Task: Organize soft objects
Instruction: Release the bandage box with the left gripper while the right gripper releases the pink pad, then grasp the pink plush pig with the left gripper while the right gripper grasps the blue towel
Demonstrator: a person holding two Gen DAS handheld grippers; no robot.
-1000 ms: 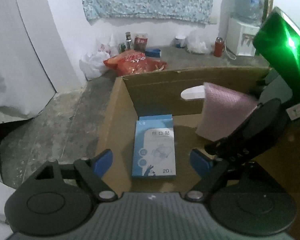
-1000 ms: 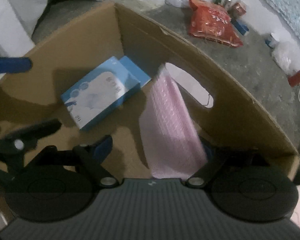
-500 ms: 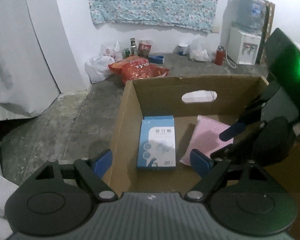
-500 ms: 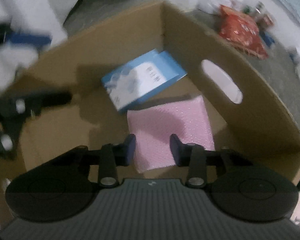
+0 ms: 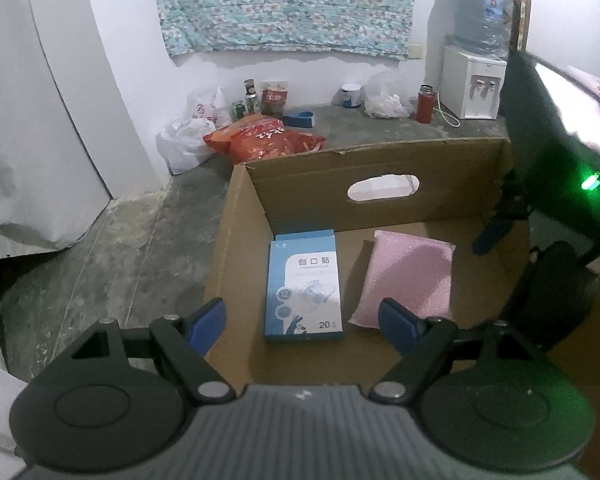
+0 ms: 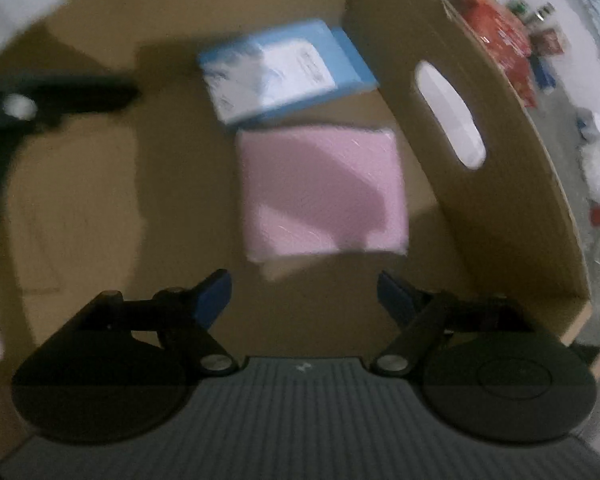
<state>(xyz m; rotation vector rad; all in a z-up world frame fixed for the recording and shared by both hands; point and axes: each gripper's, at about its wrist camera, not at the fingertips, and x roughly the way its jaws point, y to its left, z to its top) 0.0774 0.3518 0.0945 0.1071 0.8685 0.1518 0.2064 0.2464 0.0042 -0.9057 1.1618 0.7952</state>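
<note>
Pink bubble bag point(image 6: 320, 192) is laid beside the blue box point(image 6: 276, 68) in the cardboard box point(image 6: 500, 128), and both the left gripper point(image 5: 302, 318) and right gripper point(image 6: 304, 292) are held wide with nothing in them.

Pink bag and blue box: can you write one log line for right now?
pink bag: flat in cardboard box | blue box: beside it | left gripper: open | right gripper: open, empty
</note>
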